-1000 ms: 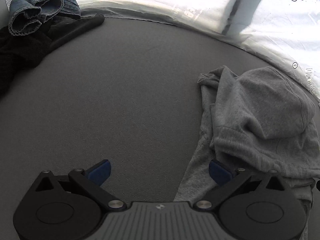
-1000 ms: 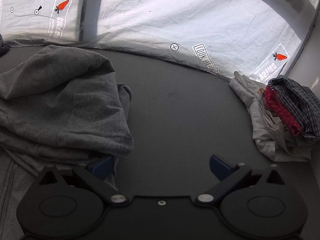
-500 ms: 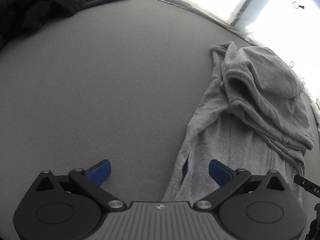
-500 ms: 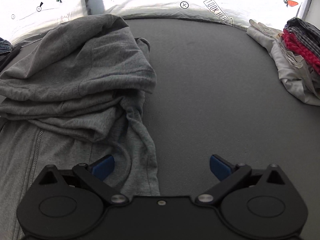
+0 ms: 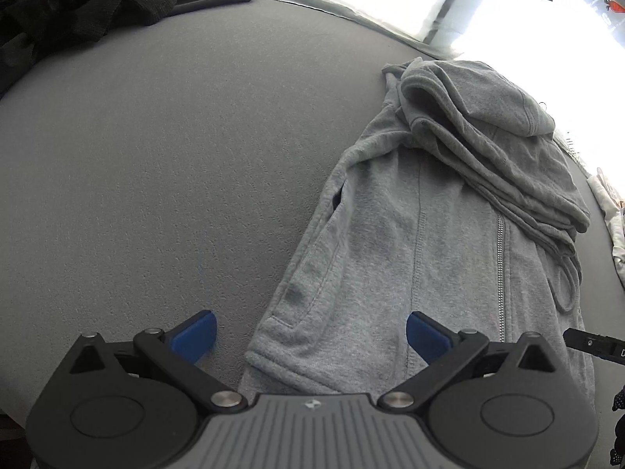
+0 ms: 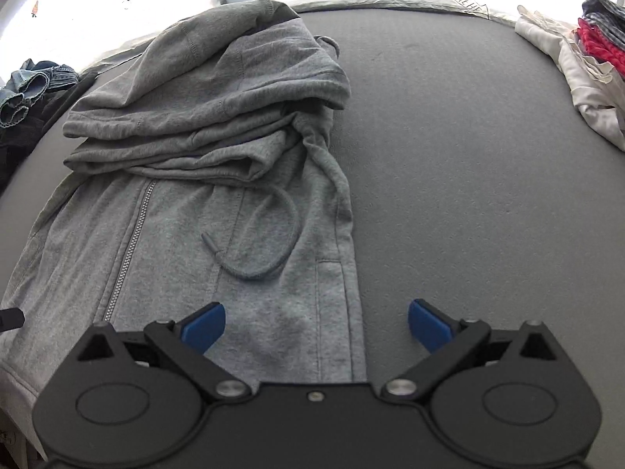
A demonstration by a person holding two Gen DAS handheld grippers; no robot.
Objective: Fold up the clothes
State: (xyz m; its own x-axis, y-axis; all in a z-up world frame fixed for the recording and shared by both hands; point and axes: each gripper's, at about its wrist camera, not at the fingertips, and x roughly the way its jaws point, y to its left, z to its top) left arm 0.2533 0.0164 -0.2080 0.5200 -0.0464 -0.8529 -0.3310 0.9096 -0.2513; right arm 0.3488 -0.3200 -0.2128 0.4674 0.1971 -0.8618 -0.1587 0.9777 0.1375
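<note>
The left gripper (image 5: pixel 310 330) and right gripper (image 6: pixel 316 324) hide the hoodie (image 6: pixel 242 211) hem; 2 jaws gape empty; 2 side piles, possibly clothes, are cropped.

Left claw (image 5: pixel 310 332) spread wide, blue fingertips (image 5: pixel 195 334) far apart, gripping nothing; right claw (image 6: pixel 316 322) likewise splayed wide, both held low and level.

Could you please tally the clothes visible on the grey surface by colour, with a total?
Grey: 1, the zip hoodie lying between both open grippers
Blue denim: 1
Black: 1 heap; it may hold more than one garment
White or cream: 1
Red: 1
Dark checked: 1
Total: 6, counting the black heap as one
</note>
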